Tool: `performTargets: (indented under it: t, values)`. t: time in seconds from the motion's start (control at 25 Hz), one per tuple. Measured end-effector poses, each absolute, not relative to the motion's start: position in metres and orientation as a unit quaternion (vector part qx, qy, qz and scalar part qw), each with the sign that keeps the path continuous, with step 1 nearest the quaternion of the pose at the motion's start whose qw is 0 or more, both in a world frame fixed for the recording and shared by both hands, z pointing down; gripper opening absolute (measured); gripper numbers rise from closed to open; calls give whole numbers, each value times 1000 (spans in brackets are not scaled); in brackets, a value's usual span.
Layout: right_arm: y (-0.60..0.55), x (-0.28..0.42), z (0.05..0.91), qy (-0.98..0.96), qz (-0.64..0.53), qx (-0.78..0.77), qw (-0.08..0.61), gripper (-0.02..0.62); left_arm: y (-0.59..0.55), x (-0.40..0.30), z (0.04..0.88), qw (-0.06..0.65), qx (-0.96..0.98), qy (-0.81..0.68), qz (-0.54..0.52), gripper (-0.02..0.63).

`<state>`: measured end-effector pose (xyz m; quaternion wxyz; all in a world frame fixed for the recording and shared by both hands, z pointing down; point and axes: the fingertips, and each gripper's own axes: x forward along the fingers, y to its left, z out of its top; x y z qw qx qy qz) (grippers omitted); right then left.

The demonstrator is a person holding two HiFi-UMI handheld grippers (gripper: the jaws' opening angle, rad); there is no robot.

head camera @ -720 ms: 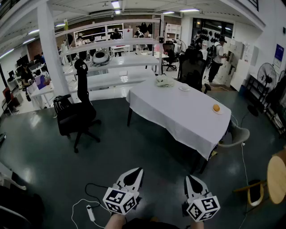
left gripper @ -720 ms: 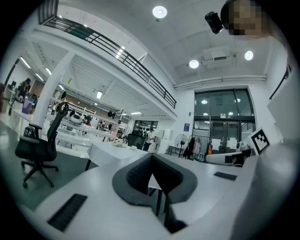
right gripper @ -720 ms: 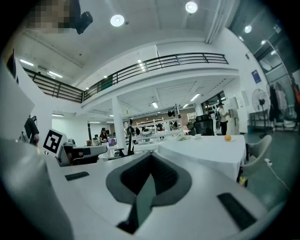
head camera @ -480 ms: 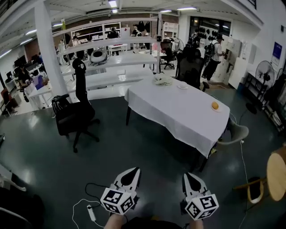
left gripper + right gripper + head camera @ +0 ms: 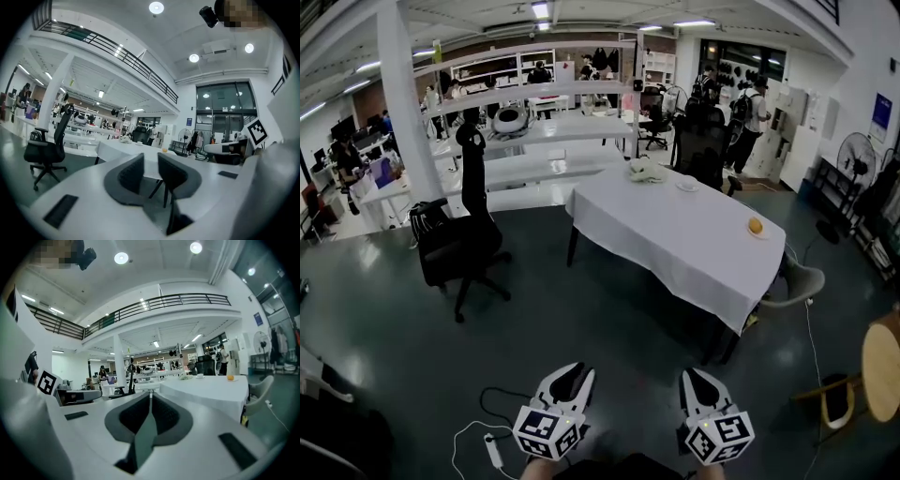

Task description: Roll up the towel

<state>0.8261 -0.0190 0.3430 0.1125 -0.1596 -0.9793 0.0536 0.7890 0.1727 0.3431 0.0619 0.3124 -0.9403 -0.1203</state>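
Both grippers sit lower than before: left gripper [image 5: 570,374] narrowly apart, right gripper [image 5: 693,374] closed, empty; towel [image 5: 643,170] crumpled, axis unclear

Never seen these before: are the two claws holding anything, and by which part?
Nothing. The left gripper has jaws slightly apart and empty; the right gripper is closed on nothing.

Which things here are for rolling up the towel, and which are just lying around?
For the job:
- crumpled towel, at the far end of the table
- left gripper, jaws slightly apart, empty
- right gripper, shut, empty

Just lying about:
- cup
- orange
- black office chair
- power strip
- fan
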Motion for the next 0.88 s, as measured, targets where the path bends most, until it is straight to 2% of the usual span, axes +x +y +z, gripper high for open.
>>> performTargets:
  t: [0.04, 0.08, 0.12, 0.2, 0.24, 0.56, 0.88]
  values:
    - [-14, 825, 346, -978, 59, -163, 116, 51, 176, 789, 346, 66, 315, -938, -124, 161]
    - [-9, 824, 348, -976, 68, -168, 119, 113, 179, 789, 348, 70, 316, -937, -131, 307]
    - [-5, 823, 349, -975, 77, -171, 120, 202, 184, 789, 349, 71, 313, -937, -138, 371]
    - [-1, 820, 349, -973, 92, -174, 122, 317, 193, 786, 348, 65, 299, -940, -150, 386]
    - [-1, 817, 349, -972, 97, -173, 122, 334, 198, 784, 349, 62, 294, -942, -152, 388]
    - [10, 767, 355, -971, 90, -189, 118, 336, 225, 743, 361, 66, 273, -949, -145, 388]
    - [-6, 660, 344, -969, 73, -210, 105, 328, 217, 647, 353, 56, 259, -955, -134, 388]
